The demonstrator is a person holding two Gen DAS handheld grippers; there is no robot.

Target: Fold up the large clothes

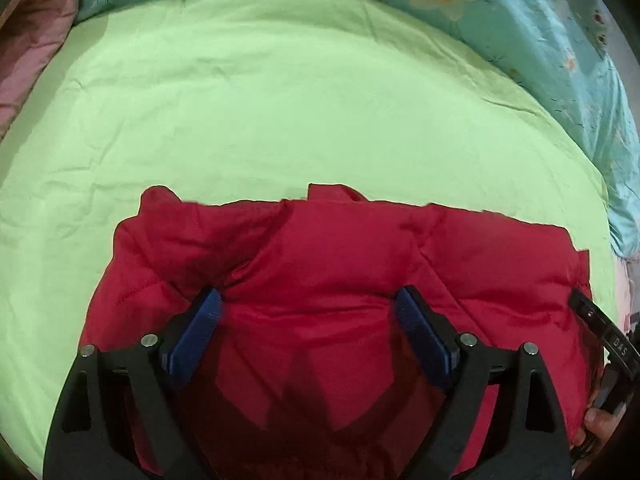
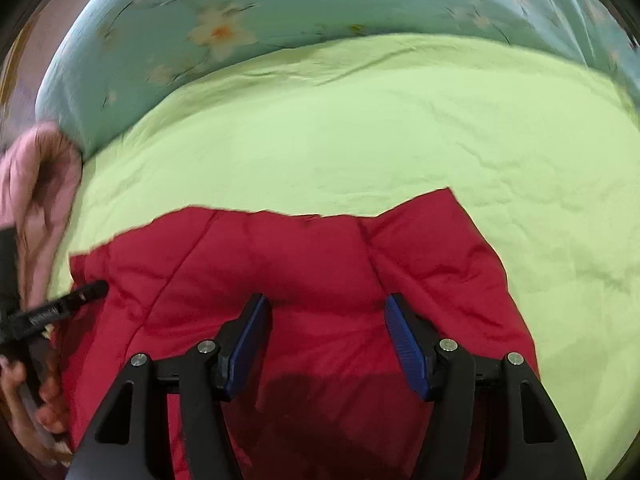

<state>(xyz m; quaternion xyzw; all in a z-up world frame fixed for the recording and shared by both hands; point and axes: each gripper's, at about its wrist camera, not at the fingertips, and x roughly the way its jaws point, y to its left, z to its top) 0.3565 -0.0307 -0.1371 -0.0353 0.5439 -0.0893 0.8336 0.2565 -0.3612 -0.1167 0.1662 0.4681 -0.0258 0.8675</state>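
On your far left a pink quilted fabric point(image 1: 28, 52) is bunched at the edge of the bed, touching the light green sheet point(image 1: 280, 100) that covers the whole working surface. Your left gripper point(image 1: 308, 304) points steeply down over the red padded jacket point(image 1: 340, 264), which lies spread on the green sheet close in front of you, its far edge uneven with a small tab sticking up near the middle. The blue pads point(image 1: 196, 336) of this gripper stand wide apart, with the red fabric lying below and between them, and the pads do not press on it; whether their tips touch the cloth you cannot tell. Moving right, your right gripper point(image 2: 326, 308) also hangs over the red padded jacket point(image 2: 280, 264), its blue pads point(image 2: 404, 340) apart with nothing pinched between them, and a dark shadow falls on the cloth beneath. In the right wrist view the other gripper's black finger point(image 2: 76, 296) shows at the left edge over the jacket's side, with your hand point(image 2: 48, 408) below it. The jacket's right corner rises to a point against the green sheet. Behind it all, a blue floral bedcover point(image 2: 280, 8) runs along the back and down the right side.
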